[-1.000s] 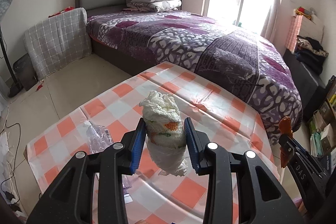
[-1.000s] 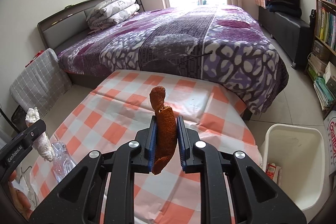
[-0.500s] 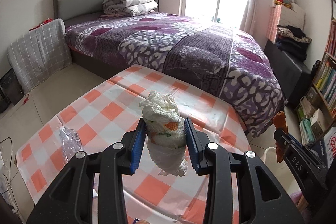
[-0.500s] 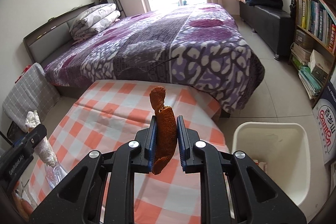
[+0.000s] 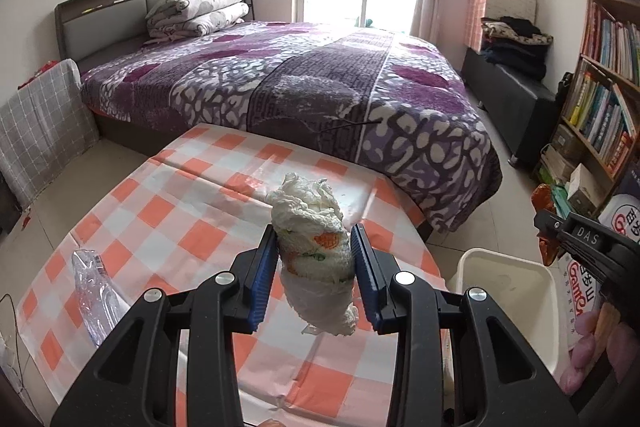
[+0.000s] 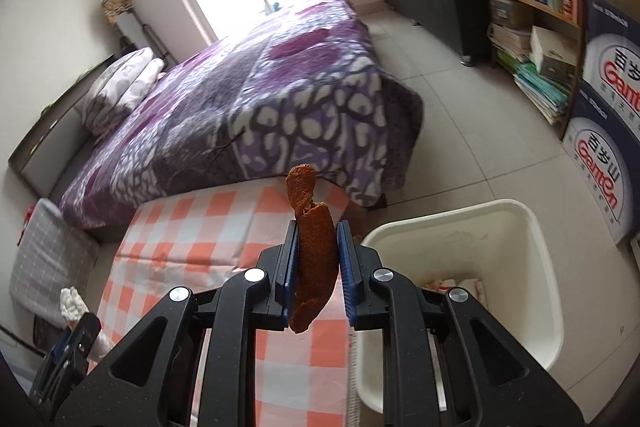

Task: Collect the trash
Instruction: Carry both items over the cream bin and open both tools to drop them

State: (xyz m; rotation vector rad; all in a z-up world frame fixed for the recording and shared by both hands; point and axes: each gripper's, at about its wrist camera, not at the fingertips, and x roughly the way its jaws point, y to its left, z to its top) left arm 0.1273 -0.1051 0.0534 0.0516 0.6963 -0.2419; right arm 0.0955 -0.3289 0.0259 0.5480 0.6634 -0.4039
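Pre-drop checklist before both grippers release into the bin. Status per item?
1. Left gripper grip on crumpled tissue wad: ok, pads press both sides.
2. Right gripper grip on orange peel: ok, clamped between the pads.
3. White bin open and reachable: ok, no lid, beside the checkered table.
4. Right gripper over the bin mouth: not ok, the peel sits over the table edge, bin just to its right.
5. Left gripper over the bin: not ok, it is above the table.
6. Table cleared: not ok, a clear plastic bottle lies there.
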